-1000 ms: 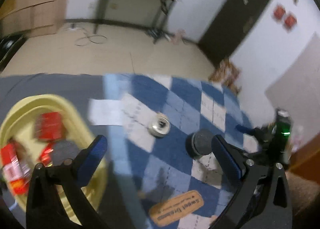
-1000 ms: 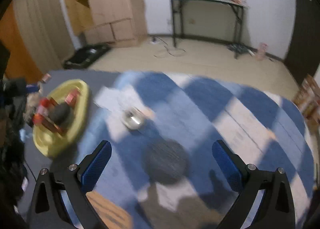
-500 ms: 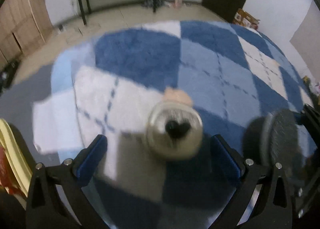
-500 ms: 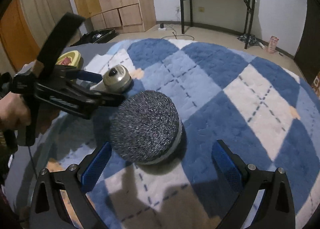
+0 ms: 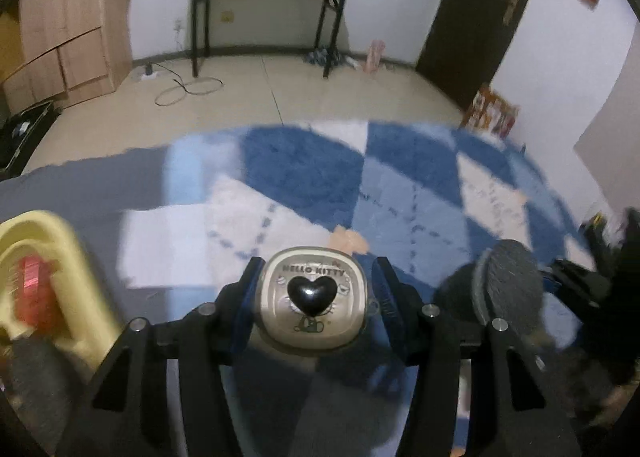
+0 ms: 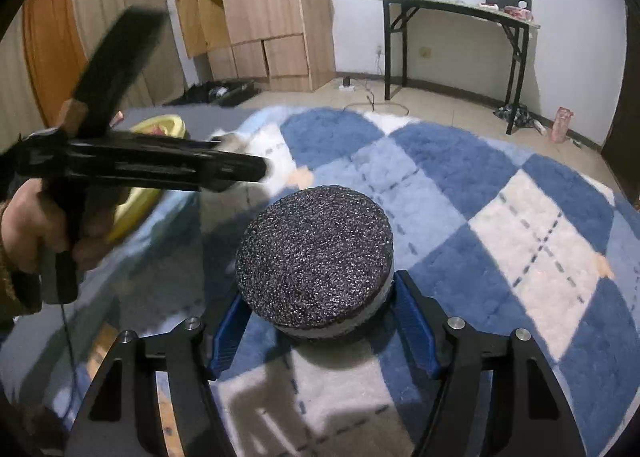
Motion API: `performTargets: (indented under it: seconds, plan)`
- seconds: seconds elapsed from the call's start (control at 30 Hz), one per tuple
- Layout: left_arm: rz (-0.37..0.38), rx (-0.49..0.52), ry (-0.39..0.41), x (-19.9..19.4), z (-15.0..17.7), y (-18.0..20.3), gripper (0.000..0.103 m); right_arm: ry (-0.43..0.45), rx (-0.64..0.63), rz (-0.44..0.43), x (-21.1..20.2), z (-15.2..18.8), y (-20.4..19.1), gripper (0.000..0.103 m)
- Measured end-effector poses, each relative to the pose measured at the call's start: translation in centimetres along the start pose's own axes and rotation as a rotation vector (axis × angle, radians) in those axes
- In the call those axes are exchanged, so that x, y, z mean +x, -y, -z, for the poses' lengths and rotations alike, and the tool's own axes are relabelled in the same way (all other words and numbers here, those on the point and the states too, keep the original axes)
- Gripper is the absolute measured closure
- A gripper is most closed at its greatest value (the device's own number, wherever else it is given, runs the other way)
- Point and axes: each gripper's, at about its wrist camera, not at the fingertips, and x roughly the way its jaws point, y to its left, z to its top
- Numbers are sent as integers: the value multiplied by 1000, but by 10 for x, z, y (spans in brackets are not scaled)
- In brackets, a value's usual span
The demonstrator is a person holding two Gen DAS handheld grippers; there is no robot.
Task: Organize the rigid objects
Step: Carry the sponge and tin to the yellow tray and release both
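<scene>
On the blue and white checked rug (image 6: 460, 185) you have two items in hand. Item one: a small rounded tin (image 5: 311, 299) with a black heart on its lid, sitting between the blue pads of your left gripper (image 5: 312, 297); its jaws have just been closing and now press on the tin's two sides. Item two: a round dark speckled box (image 6: 316, 257) with a pale band round its side, resting on the rug between the pads of your right gripper (image 6: 320, 321); those jaws have likewise just been closing and appear to touch its sides, though the contact is partly hidden under the lid's edge. To the left lies a yellow basket (image 5: 60, 241) holding red packets (image 5: 34, 277), blurred. Your hand (image 6: 36, 233) grips the left tool's handle.
</scene>
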Motion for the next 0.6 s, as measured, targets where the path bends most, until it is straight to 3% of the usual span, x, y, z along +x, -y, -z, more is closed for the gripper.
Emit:
performTargets:
  seconds: [0.17,0.27,0.33,0.43,0.6]
  plan:
    - [-68,-136,118,-112,18,-40,47,32,5,-28,-19,-16,-8,35]
    - [-199,-151,145,-177,49,-73,47,46,-9,-88,-23,-31,-31,35]
    - [-258,-177,139,-197,69,-91,47,45,-32,-136,-21,-40,-55,35]
    - [-285,-232,102,-209,102,-122,47,17,-76,-227,-5,-50,-101,35]
    - [-270,-309,36,-175,130,-155,47,-57,-136,-313,41,-59,-159,35]
